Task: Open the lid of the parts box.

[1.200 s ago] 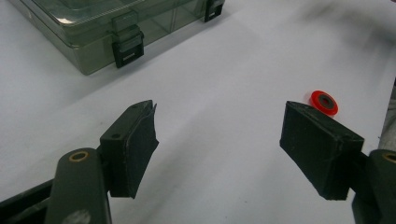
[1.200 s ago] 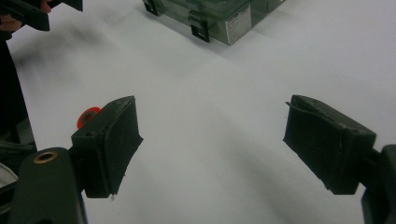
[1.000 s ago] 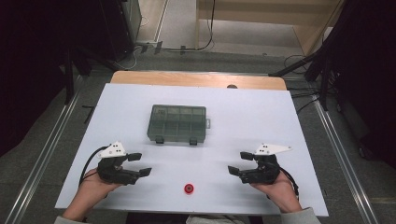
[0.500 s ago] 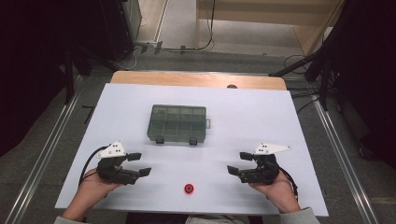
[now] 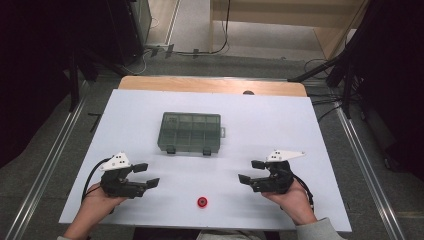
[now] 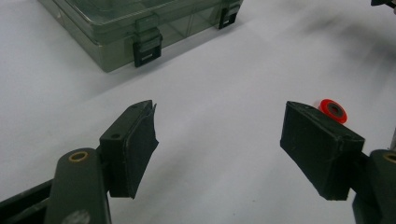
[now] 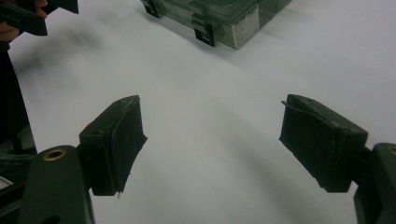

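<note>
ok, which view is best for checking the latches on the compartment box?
The left gripper view: the compartment box sits close, both front latches sharp and apparently shut. The right gripper view catches the box at the top edge, latches partly cut off. The high view shows the whole box, latches tiny.

Place: lab or workshop recording setup
Desk [image 5: 280, 120]: white sheet over wooden top
Floor: grey, metal rails [image 5: 47, 172], loose cables [image 5: 200, 50]
Surroundings: dark stands, equipment
</note>
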`<state>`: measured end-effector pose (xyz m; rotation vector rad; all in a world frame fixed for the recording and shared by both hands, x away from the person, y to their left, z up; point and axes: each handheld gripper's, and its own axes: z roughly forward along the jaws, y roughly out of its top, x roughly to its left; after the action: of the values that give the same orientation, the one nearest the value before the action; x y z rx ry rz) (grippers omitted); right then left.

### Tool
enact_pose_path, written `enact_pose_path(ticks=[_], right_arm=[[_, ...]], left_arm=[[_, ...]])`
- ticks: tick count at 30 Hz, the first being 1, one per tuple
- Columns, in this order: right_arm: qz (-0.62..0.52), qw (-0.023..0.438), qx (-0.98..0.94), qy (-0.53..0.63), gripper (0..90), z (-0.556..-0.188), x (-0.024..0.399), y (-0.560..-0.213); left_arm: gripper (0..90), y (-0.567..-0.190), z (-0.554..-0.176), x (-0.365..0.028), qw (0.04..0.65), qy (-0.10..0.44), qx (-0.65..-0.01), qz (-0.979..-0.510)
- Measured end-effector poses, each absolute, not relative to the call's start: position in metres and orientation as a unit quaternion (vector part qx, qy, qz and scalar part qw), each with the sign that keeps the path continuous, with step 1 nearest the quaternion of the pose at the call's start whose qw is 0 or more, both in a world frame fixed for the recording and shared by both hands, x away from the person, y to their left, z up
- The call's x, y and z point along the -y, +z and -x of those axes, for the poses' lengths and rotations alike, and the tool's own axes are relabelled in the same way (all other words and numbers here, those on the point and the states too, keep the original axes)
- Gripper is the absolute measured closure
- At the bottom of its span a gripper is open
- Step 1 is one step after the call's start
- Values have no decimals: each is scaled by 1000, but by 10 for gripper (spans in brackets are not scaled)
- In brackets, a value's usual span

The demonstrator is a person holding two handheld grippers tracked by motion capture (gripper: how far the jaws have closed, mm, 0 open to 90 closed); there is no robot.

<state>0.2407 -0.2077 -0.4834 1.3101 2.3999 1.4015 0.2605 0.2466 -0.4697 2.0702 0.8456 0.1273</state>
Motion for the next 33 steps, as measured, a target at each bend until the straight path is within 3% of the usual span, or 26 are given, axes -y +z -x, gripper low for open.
enact_pose_path(ticks=[11, 13, 33], right_arm=[[-417, 36, -787, 452, 221, -248, 199, -482], [-416, 37, -788, 453, 223, -250, 197, -482], [-416, 36, -783, 461, 235, -271, 187, -480]], left_arm=[[261, -469, -257, -250, 435, 52, -339, -832], [200, -470, -257, -250, 438, 51, -337, -832], [200, -469, -258, -249, 436, 52, -340, -832]])
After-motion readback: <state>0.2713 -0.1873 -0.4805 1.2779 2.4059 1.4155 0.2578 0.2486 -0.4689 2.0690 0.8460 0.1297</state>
